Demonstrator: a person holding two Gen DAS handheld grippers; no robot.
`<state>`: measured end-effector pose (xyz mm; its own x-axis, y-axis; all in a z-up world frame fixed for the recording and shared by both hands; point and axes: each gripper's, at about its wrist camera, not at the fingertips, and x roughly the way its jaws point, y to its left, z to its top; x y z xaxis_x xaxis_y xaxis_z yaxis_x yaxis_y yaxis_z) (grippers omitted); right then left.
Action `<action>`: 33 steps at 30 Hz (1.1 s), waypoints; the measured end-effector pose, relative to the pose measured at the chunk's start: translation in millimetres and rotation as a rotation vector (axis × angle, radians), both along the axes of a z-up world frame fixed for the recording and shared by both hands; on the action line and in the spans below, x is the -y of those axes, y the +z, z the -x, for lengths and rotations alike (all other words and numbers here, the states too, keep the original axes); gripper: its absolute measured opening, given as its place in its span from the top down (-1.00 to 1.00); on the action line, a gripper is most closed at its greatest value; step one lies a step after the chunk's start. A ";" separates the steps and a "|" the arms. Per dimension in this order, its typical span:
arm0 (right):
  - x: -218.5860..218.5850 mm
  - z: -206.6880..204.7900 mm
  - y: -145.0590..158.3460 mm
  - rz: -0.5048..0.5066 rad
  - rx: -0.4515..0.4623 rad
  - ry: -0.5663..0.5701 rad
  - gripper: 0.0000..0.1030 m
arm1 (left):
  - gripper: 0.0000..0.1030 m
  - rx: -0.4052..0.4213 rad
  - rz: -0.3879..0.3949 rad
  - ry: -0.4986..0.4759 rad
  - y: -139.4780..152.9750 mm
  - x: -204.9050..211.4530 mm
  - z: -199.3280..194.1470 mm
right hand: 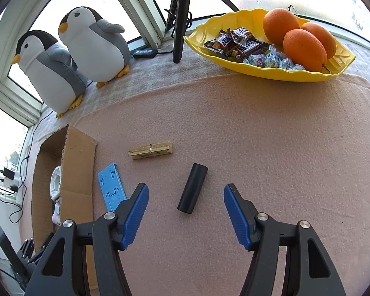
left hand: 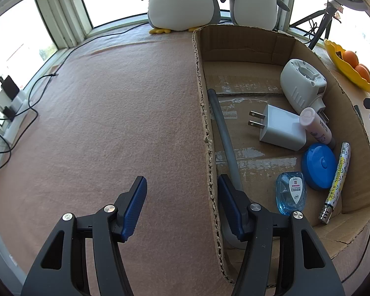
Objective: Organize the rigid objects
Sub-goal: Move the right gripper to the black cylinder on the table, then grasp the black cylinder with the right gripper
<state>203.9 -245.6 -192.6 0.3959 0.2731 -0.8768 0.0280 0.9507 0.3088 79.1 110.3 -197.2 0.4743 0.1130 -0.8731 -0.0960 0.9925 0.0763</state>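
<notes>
your left gripper (left hand: pixel 182 209): released, jaws straddling the cardboard box (left hand: pixel 207 133) wall. your right gripper (right hand: pixel 186 213): released, hovering, black cylinder (right hand: pixel 192 191) lying between its fingers.

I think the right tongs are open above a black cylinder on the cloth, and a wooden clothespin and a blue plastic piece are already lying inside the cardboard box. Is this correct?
Not fully. The right tongs are open above the black cylinder, but the wooden clothespin and the blue plastic piece lie on the cloth beside the cardboard box, not inside it. The right wrist view shows this.
</notes>
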 end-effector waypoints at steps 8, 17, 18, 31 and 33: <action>4.3 -13.7 -17.4 0.017 -0.055 -0.019 0.17 | -0.16 0.000 0.000 0.000 -0.1 0.2 0.0; -9.6 -20.6 -23.7 0.079 -0.077 0.029 0.55 | -0.16 0.000 0.000 0.000 -0.1 0.3 0.0; -12.0 -20.9 -23.6 0.091 -0.078 0.036 0.61 | -0.16 0.000 0.000 0.001 0.0 0.0 0.2; -32.9 -4.8 -9.5 0.142 -0.021 0.112 0.71 | -0.16 0.001 0.001 0.001 0.3 -0.3 0.5; -37.5 1.9 -1.0 0.131 -0.001 0.129 0.71 | -0.16 0.001 0.001 0.001 0.3 -0.4 0.6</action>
